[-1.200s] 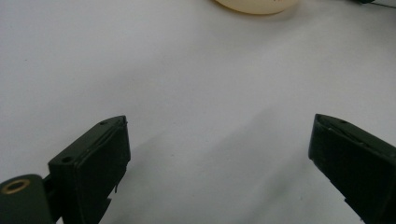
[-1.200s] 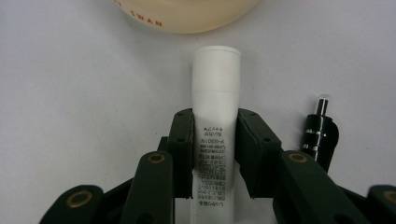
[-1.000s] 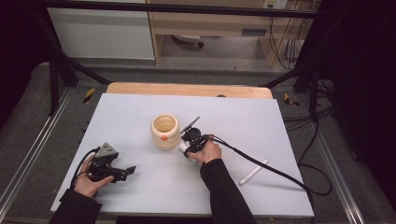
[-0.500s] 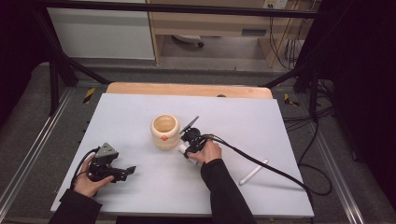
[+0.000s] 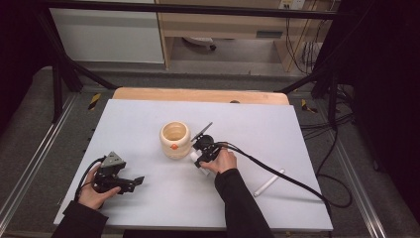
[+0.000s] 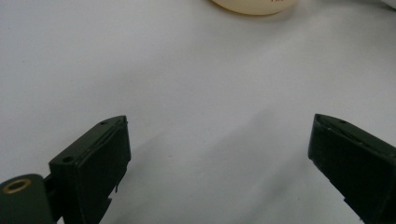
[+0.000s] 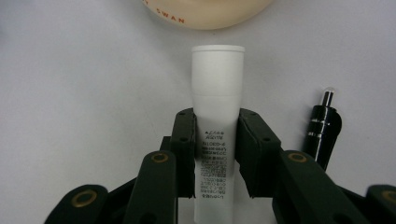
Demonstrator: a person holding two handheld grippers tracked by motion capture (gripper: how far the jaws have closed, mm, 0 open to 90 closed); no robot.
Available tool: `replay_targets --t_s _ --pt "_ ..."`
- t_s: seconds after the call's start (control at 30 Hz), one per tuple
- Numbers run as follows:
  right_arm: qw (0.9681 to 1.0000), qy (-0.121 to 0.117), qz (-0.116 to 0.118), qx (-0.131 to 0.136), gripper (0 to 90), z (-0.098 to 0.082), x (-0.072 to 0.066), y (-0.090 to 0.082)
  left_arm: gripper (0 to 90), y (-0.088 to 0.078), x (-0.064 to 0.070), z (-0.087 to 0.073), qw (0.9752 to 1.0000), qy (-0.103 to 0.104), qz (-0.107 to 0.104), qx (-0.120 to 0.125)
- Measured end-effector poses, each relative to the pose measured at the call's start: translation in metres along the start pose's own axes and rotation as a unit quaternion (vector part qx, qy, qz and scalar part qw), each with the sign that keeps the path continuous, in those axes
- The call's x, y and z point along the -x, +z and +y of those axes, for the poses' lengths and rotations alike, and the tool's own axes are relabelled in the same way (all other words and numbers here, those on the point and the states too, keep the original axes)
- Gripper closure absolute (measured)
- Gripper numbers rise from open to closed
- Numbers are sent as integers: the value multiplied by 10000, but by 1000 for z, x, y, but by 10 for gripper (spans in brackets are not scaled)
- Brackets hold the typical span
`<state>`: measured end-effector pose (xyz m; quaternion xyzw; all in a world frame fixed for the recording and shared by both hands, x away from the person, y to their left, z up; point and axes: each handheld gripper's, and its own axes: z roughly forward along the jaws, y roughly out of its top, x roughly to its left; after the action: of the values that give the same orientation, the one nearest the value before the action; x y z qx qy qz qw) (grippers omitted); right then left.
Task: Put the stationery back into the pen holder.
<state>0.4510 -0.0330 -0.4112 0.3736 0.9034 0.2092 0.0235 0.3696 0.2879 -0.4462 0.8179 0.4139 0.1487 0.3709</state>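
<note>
Right gripper (image 7: 215, 140): jaws pinching a white tube (image 7: 217, 116) from both sides, the pads flat against its printed lower half.
White tube: lies along the gripper's line, its capped end pointing at the cream cup (image 7: 205, 14) and stopping just short of it; in the high view it (image 5: 194, 157) sits just right of the cup (image 5: 175, 139), near the middle of the desk (image 5: 277, 129).
Black pen (image 7: 323, 128): lies on the desk just beside the right gripper's jaw, with a clear tip, parallel to the tube.
Left gripper (image 5: 130, 182): held low over the near-left part of the desk, well apart from the cup; jaws spread wide with bare desk between them.
White stick (image 5: 269, 182): lies alone on the desk's right side, beyond the trailing cable.
</note>
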Motion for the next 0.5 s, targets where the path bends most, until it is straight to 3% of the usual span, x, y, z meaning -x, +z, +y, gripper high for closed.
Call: replay_targets --t_s 0.5 --pt "9998 -52 29 163 700 -2 -2 -16 59 0 0 0 10000 3 -8 3"
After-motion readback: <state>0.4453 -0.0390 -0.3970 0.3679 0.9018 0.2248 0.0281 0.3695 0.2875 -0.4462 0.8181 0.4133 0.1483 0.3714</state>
